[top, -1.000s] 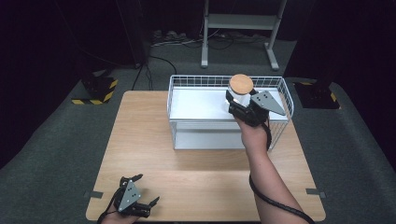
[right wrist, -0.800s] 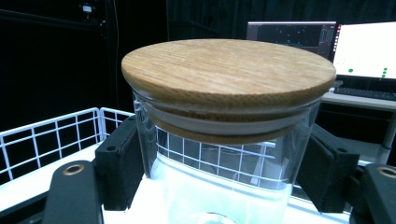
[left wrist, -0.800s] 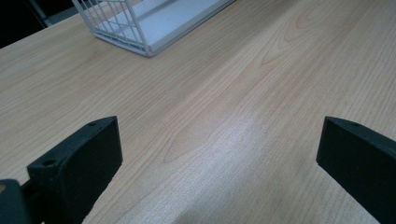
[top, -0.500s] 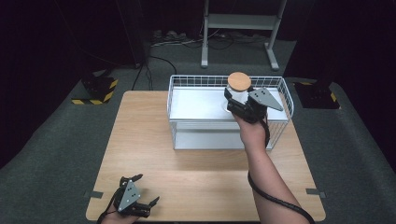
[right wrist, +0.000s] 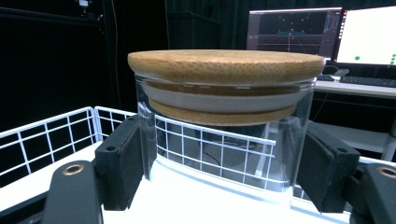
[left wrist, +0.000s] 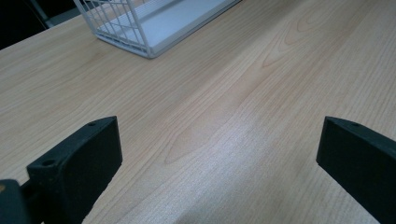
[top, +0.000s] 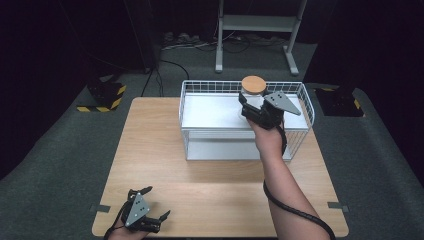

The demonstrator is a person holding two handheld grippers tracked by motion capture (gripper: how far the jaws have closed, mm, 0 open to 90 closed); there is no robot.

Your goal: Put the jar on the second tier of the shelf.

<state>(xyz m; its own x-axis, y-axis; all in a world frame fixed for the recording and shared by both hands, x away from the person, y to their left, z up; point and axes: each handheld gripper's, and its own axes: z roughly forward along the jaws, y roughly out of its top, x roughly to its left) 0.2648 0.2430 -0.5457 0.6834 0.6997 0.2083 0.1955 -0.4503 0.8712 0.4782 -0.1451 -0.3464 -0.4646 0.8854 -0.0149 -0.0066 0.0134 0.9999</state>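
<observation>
A light wooden table carries a white wire basket with a white shelf, standing toward twelve to one o'clock on the tabletop. The left gripper rests on the wood at about seven o'clock, near the front edge.

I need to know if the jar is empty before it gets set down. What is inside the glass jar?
Through the glass jar only the wire basket behind shows; nothing visible inside. The bamboo lid hides the very top.
</observation>
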